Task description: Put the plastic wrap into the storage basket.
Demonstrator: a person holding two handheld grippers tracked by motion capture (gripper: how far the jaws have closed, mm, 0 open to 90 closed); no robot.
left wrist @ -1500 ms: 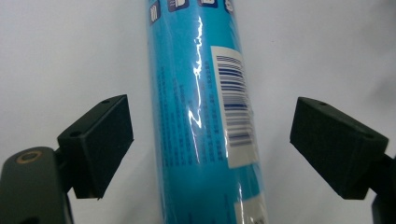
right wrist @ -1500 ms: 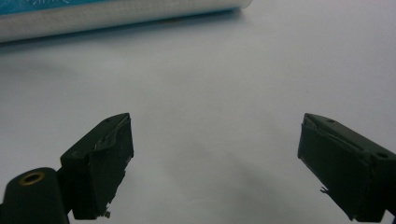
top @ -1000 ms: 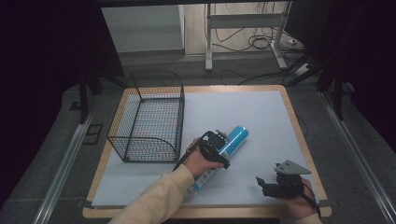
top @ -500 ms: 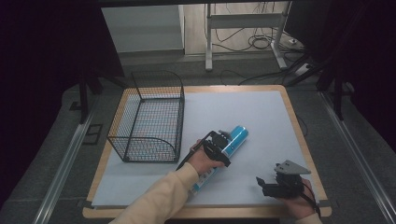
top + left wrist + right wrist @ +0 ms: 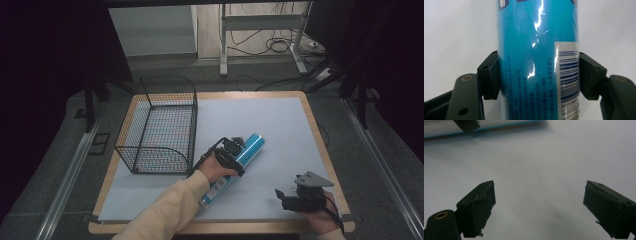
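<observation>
You have a long blue tube (image 5: 235, 167) lying flat on its side, slanted from lower centre toward upper right of the high view, glossy wrap, white barcode label (image 5: 566, 82) near one end.

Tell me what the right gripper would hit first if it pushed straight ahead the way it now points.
Probably the blue tube. The right gripper, jaws open over the bare white mat, faces that tube, which lies across the far edge of its view in the left gripper. Depth is hard to judge.

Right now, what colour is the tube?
Bright blue tube, with a white barcode patch; the left gripper view shows it best.
</observation>
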